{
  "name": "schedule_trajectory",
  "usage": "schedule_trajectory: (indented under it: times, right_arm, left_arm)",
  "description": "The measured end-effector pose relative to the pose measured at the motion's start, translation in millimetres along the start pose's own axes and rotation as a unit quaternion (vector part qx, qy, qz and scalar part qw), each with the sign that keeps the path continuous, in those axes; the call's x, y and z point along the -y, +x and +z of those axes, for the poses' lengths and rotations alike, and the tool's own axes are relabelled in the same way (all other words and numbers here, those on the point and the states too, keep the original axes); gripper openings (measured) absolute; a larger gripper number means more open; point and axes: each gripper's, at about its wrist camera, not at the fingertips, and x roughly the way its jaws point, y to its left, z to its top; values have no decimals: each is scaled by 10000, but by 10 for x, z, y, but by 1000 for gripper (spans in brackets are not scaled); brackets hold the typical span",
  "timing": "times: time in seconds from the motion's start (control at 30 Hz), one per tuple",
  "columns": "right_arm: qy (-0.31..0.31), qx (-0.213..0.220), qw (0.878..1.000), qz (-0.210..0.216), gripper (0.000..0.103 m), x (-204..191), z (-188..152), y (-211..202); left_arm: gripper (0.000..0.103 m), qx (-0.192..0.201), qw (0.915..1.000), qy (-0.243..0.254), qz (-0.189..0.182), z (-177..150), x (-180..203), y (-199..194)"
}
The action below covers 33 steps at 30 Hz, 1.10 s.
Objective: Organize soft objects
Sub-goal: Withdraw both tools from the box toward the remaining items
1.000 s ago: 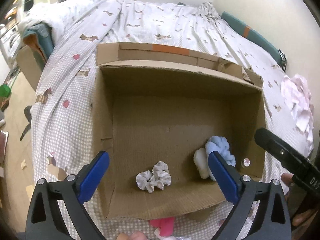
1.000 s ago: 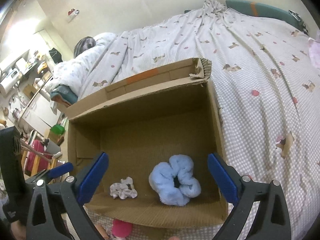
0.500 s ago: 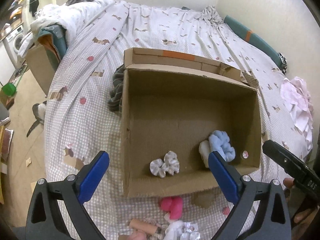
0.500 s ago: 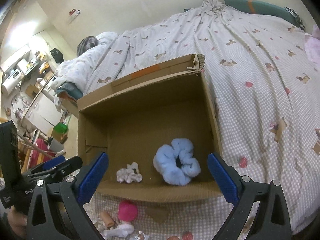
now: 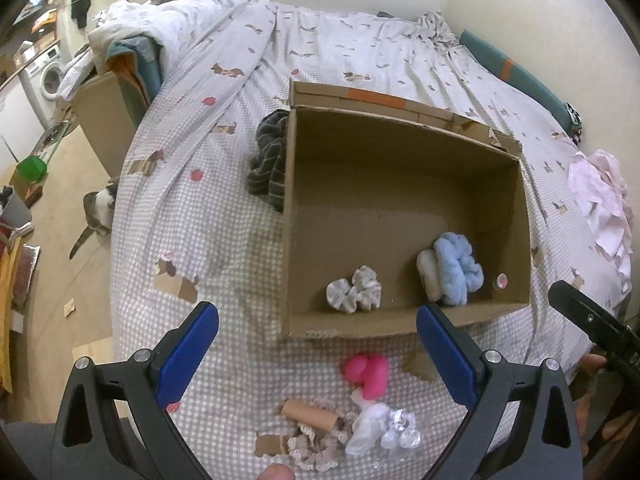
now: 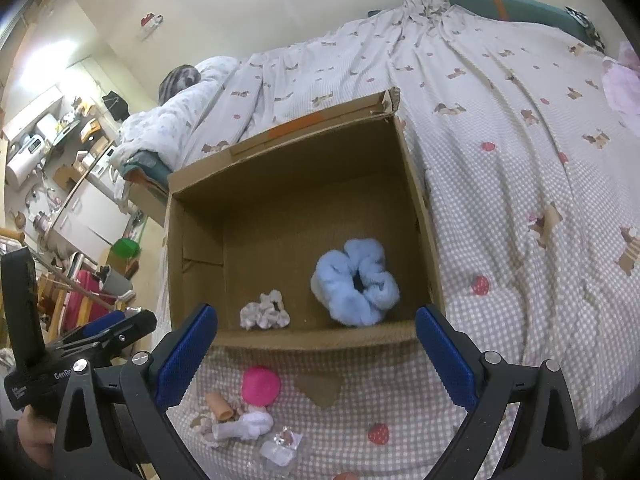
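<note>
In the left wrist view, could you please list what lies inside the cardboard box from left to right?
Grey-and-white scrunchie → cream scrunchie → light blue scrunchie → small round pink-and-white item.

Both tongs (image 5: 318,344) (image 6: 316,344): black plastic frames w/ silver screws, blue finger pads (image 5: 186,354), white lettering.

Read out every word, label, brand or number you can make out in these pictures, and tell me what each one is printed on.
"GenRo", cut off behind the right tongs: white print on the black body of the left tongs, seen in the right wrist view.
White lettering on the black body of the right tongs, at the edge of the left wrist view: cut off, unreadable.
Cardboard box, bedspread and the soft items: no readable text.
</note>
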Motion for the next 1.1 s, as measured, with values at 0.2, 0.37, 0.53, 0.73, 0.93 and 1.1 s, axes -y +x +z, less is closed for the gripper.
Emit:
schedule_trajectory:
  times: [0.2,0.37,0.53,0.73,0.93,1.1]
  right_arm:
    - [-25,-137,9999,-9,103,-21,-135,-15]
    - [-12,-264,9996,72,103,-64,-283,-34]
    - [52,-431,9990,87,103,-77,-403,-18]
    - [356,-750,9965,4,103,18,-540,85]
    - [450,-1584,9857,350,103,20,-708,383]
    - [-113,-2381,9705,360,102,-243,-935,730]
  left_arm:
    - [99,-41,9999,137,51,-105,-9,-57]
    - [99,-76,9999,137,66,-189,-17,-86]
    - [99,-238,9994,143,189,-340,-53,-51]
    - [99,-380,9983,-201,395,-443,-244,7]
    - [99,-512,9958,-587,480,-419,-450,95]
    - [99,-757,9933,-715,495,-465,-553,207]
